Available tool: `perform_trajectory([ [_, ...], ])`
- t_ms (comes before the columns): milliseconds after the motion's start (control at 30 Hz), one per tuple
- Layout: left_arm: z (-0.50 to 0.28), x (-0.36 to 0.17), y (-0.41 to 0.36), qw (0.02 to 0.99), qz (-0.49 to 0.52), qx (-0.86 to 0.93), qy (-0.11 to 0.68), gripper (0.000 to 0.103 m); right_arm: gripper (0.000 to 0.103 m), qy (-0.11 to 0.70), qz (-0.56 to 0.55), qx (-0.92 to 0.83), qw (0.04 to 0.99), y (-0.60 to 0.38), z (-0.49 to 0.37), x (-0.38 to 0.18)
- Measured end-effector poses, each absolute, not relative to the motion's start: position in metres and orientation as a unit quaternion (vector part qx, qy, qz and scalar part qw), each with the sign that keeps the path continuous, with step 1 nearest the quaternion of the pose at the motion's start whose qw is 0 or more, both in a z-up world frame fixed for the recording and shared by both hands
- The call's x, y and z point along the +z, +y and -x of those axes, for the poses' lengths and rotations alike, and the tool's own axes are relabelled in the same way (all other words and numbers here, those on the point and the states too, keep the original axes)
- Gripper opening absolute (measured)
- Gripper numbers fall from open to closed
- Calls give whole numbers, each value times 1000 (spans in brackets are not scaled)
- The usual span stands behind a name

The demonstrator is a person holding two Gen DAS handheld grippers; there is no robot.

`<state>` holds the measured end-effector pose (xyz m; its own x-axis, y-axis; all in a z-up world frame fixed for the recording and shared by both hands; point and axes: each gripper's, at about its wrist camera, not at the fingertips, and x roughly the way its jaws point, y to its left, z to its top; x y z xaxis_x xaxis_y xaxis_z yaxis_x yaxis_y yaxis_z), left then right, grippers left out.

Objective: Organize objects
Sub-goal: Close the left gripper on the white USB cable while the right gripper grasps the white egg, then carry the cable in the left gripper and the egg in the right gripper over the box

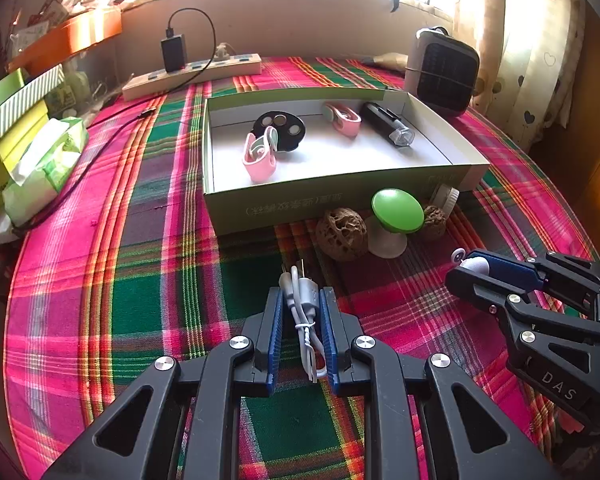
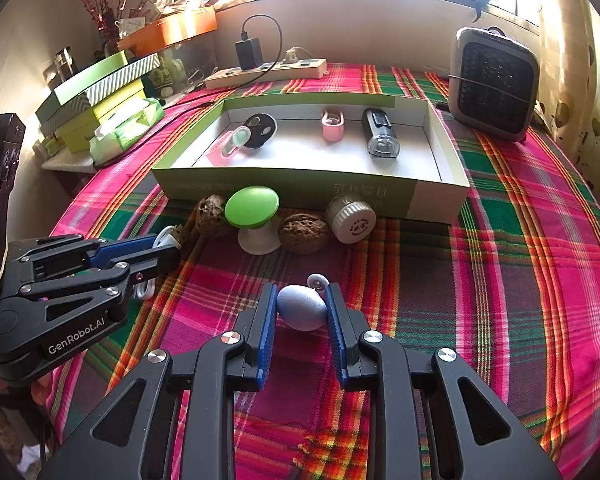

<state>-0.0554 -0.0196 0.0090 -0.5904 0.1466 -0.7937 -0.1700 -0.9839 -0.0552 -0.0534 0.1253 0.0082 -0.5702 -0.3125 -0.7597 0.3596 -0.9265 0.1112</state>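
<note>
My left gripper (image 1: pixel 302 300) is shut on a bundled white USB cable (image 1: pixel 303 304) above the plaid cloth; it also shows in the right wrist view (image 2: pixel 168 248). My right gripper (image 2: pixel 302 300) is shut on a pale blue egg-shaped object (image 2: pixel 302 307) with a small white wheel (image 2: pixel 317 281); it shows in the left wrist view (image 1: pixel 466 270). The open green-and-white box (image 1: pixel 328 204) ahead holds two pink clips (image 1: pixel 259 154) (image 1: pixel 343 118), a black disc (image 1: pixel 280 128) and a black light (image 1: pixel 388 124).
In front of the box stand a green mushroom-shaped knob (image 2: pixel 253 208), two walnuts (image 2: pixel 303 233) (image 2: pixel 211 210) and a white ribbed cap (image 2: pixel 352 220). A small heater (image 2: pixel 494 82) is back right, a power strip (image 2: pixel 266 70) at the back, tissue pack and stacked boxes (image 2: pixel 100 100) on the left.
</note>
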Motion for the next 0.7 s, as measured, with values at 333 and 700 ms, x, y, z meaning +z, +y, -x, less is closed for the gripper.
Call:
perform_trajectory([
  [333,52,14,-20,99,437,894,8,17,26,30,-418,-888,191,124,53,12],
  [700,46,25,-22,107,420,901,6,17,26,32,-407,-892,197,123,51,20],
])
